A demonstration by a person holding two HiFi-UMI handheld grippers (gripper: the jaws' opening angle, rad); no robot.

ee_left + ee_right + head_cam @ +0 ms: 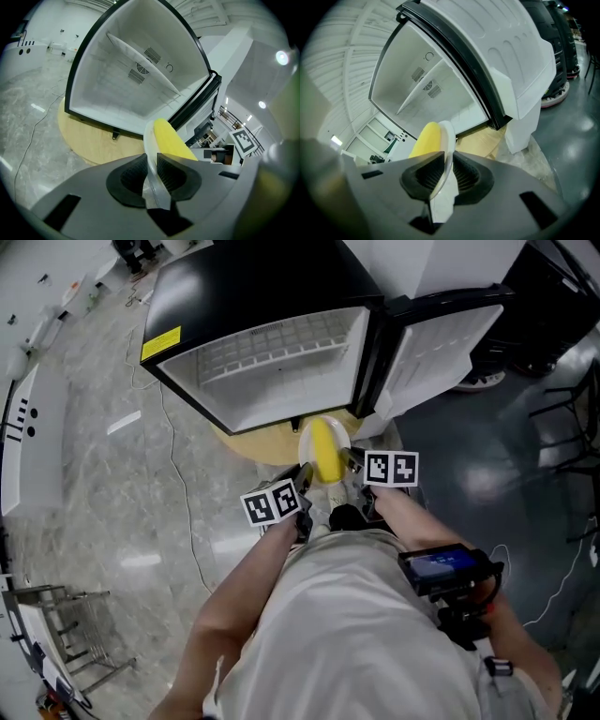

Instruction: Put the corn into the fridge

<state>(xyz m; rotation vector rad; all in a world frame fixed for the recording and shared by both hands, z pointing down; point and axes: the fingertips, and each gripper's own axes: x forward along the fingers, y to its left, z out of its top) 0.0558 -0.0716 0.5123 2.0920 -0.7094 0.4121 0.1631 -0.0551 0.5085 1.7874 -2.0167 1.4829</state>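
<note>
Both grippers show together only in the head view; each gripper view shows its own jaws and the white inside of the fridge [126,89]. The left gripper [150,174] and the right gripper [444,176] are each clenched, jaws narrowly apart, on opposite rims of a white plate [306,440]. The corn [325,451] lies on it, in front of the open fridge, long axis pointing toward the fridge.

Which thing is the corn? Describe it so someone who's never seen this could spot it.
Find the open black fridge with the white inside. Before its opening, the left gripper and right gripper clamp a white plate by its rim. The corn is the long piece on that plate, bright yellow against white plate and grey grippers.
</note>
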